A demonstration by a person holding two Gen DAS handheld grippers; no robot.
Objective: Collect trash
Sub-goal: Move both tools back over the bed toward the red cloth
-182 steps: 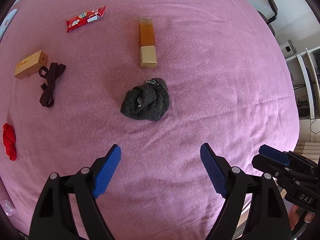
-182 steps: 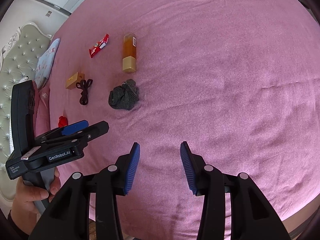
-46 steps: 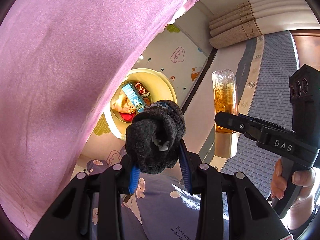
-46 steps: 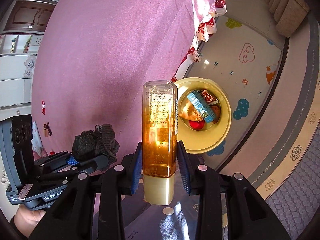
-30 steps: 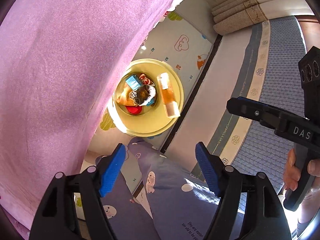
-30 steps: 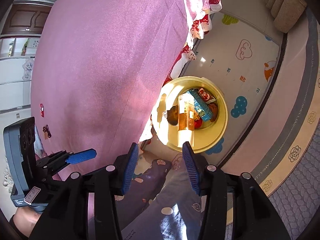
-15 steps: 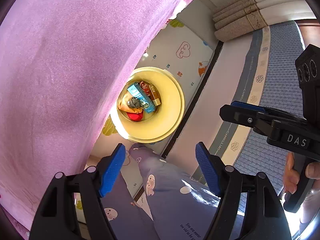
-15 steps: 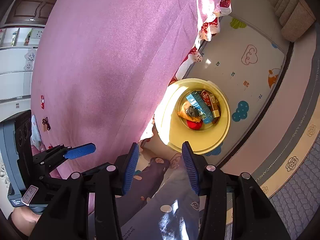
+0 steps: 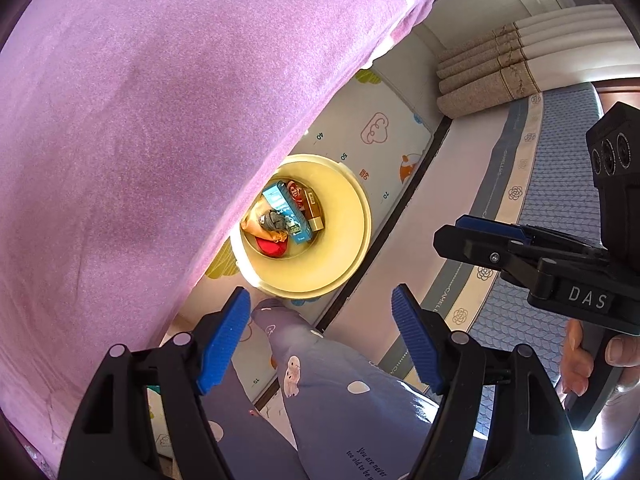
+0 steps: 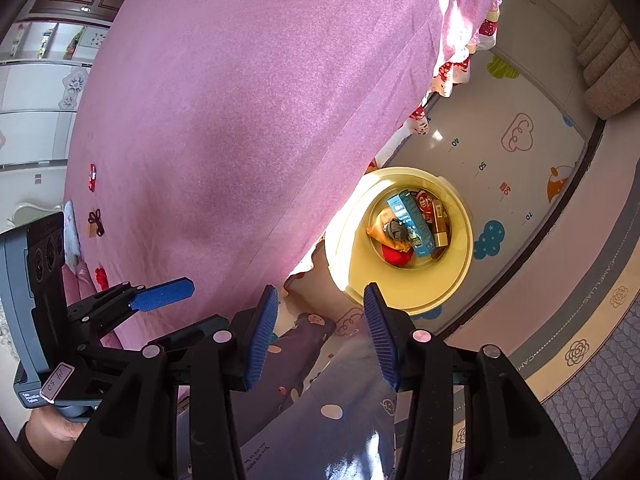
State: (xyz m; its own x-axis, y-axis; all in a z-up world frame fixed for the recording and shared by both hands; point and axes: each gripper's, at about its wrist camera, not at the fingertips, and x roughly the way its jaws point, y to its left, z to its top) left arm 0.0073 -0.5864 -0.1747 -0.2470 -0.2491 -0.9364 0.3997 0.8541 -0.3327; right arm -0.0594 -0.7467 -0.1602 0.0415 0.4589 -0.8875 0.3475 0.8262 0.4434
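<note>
Hovering above the floor beside the purple bed (image 9: 140,128), left gripper (image 9: 320,340) and right gripper (image 10: 318,338) both spread wide, pinching nothing. Ahead of and below the blue fingertips (image 9: 224,344): yellow trash bin (image 9: 340,248), holding a dark sock ball (image 9: 274,220), amber bottle (image 9: 313,212), blue box (image 10: 412,222) and red wrapper (image 10: 398,256).

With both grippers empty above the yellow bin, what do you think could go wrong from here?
1. The yellow bin sits tight against the overhanging pink bedspread, so a later drop might catch the fabric and miss.
2. Small items, a red wrapper among them, lie at the bed's far side; reaching them may be awkward.
3. The left gripper and right gripper hang close together, open, and could collide.
</note>
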